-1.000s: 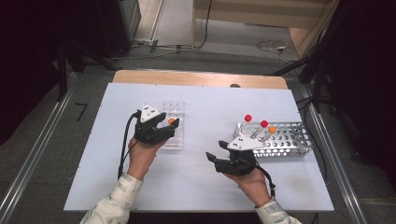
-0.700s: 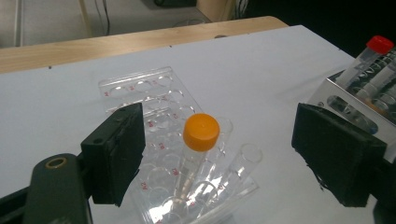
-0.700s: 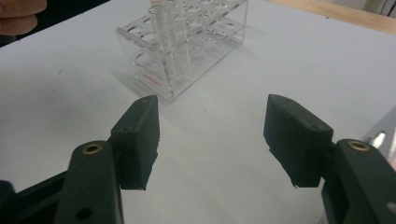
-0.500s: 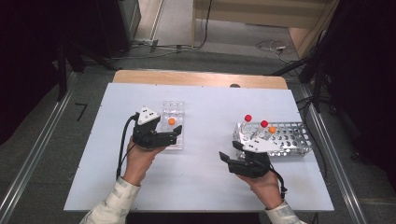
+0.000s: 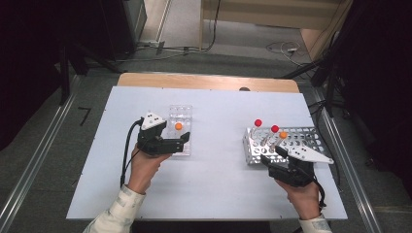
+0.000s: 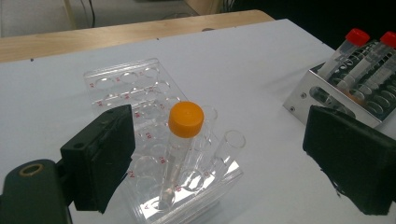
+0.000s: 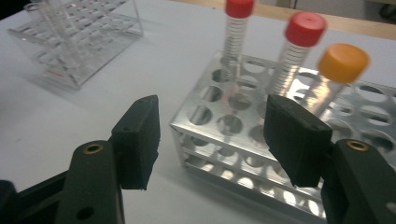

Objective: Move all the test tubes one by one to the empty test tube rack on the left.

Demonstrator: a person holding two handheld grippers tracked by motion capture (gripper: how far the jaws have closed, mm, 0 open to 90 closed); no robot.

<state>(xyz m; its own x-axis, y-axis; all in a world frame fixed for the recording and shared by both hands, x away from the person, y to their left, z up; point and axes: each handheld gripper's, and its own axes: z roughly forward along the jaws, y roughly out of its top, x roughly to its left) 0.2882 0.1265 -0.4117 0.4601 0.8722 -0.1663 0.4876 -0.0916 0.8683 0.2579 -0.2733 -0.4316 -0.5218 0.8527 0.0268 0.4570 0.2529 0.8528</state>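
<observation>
Standing on the white table (image 5: 214, 189), the metal rack (image 5: 311, 141) is holding two red-capped tubes (image 7: 299, 51) and an orange-capped tube (image 7: 338, 70), all leaning. Facing it, the right gripper (image 7: 215, 135) is gaping, holding nothing. The left gripper (image 6: 224, 158) is gaping too, either side of the orange-capped tube (image 6: 180, 149) sitting in the clear rack (image 6: 144, 116). Closing off-centre risks tipping that light rack.

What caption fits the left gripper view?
Open left gripper facing an orange-capped tube upright in a clear rack.
</observation>
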